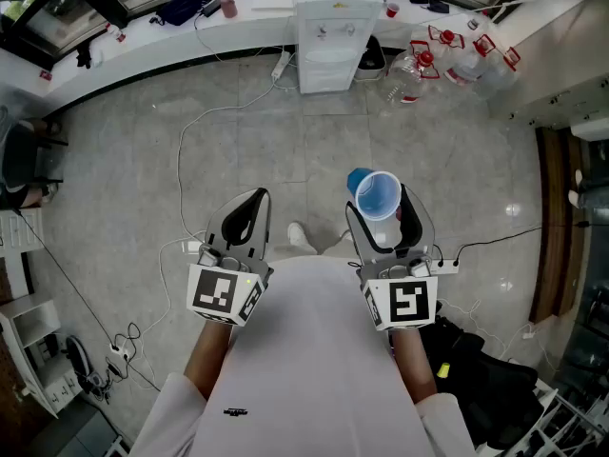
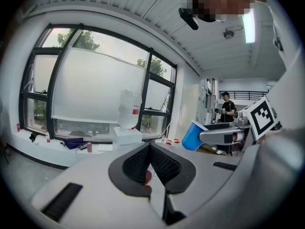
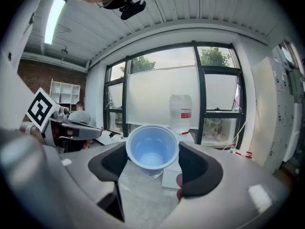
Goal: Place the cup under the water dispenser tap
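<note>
- Two grippers in the head view, one marker cube on each, with black-and-white square patterns.
- Left gripper (image 1: pixel 253 200) sits at 9 o'clock, just off centre. Jaws are closed together tip to tip, nothing held. Its cube (image 1: pixel 226 293) is at 7 o'clock.
- One white cable (image 1: pixel 186 150) loops across the grey floor (image 1: pixel 124 179) at 10 o'clock.
- One dark bag (image 1: pixel 186 8) lies on the white ledge (image 1: pixel 143 46) at 11 o'clock.
- One white water dispenser (image 1: pixel 331 36) stands at 12 o'clock against the ledge, well apart from both grippers.
- One clear bottle (image 3: pixel 181 103) stands on top of the dispenser, with one red label (image 3: pixel 182 114). The print is too small to read.
- One blue cup (image 1: pixel 378 196) is at 3 o'clock, just off centre, up off the floor. It is not yet under the tap. Its open mouth faces the head and right gripper cameras.
- Right gripper (image 1: pixel 383 215) has its jaws spread wide, both pads pressed on the cup's sides, cup held. Its cube (image 1: pixel 402 303) is at 5 o'clock.
- Several clear jugs (image 1: pixel 447 57) with red caps sit on the floor at 1 o'clock, just right of the dispenser. They overlap, so the count is unclear.
- One person (image 2: pixel 226 106) in a dark top shows at 3 o'clock in the left gripper view.
</note>
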### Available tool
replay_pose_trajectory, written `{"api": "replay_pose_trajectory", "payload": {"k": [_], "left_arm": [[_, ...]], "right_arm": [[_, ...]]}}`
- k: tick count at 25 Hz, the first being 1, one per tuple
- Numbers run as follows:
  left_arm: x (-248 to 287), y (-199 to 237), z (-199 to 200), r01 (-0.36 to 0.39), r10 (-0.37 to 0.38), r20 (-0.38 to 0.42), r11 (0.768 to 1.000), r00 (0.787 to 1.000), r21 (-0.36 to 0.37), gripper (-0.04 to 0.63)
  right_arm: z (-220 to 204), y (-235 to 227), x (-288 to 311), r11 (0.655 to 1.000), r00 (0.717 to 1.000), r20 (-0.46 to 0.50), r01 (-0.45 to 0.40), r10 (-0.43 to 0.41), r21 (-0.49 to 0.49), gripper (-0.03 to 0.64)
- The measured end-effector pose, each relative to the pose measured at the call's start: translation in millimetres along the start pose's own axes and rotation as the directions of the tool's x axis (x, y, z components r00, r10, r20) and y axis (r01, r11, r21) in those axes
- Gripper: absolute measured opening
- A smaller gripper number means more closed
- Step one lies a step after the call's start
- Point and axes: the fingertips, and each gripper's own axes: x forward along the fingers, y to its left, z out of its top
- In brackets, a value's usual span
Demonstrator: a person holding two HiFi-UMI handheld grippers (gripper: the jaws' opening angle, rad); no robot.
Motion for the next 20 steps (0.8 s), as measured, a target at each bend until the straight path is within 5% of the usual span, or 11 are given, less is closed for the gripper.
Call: {"api": "replay_pose_trajectory", "payload": {"k": [20], "left_arm": [[1.3, 2.2, -5.2, 0.012, -0.012, 0.02, 1.0, 1.0, -0.028, 0.008]], "right_arm": [[-5.3, 4.2, 4.0, 1.0, 1.0, -0.001, -0.007, 0.007, -0.016, 0.349]]}}
